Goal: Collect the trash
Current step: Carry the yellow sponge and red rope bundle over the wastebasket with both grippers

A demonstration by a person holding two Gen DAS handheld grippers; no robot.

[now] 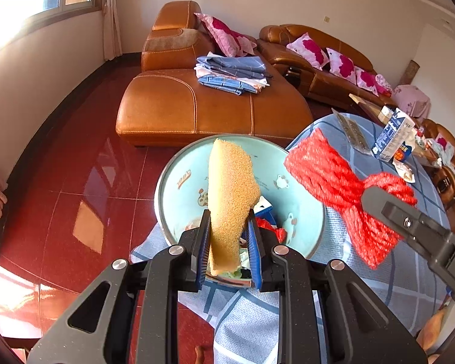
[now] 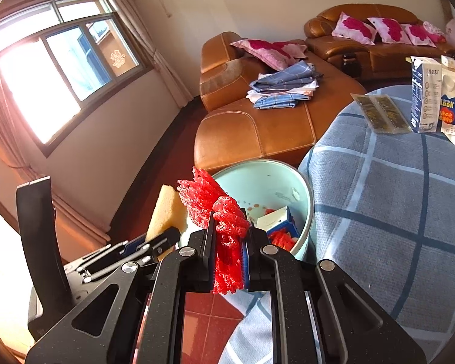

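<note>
Left gripper [image 1: 229,233] around sponge [image 1: 230,194]

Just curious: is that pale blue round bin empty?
No. The pale blue round bin already holds a blue-white carton and red scraps.

Bin [image 1: 166,179] on floor, just left of bench [image 2: 379,197].
Cartons [image 2: 424,91] at bench's far right; sofa [image 1: 166,106] w/ folded cloths [image 1: 230,74] beyond bin.

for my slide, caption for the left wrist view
Left gripper clamps a yellow sponge above the pale blue bin; right gripper holds red foam netting alongside.
</note>
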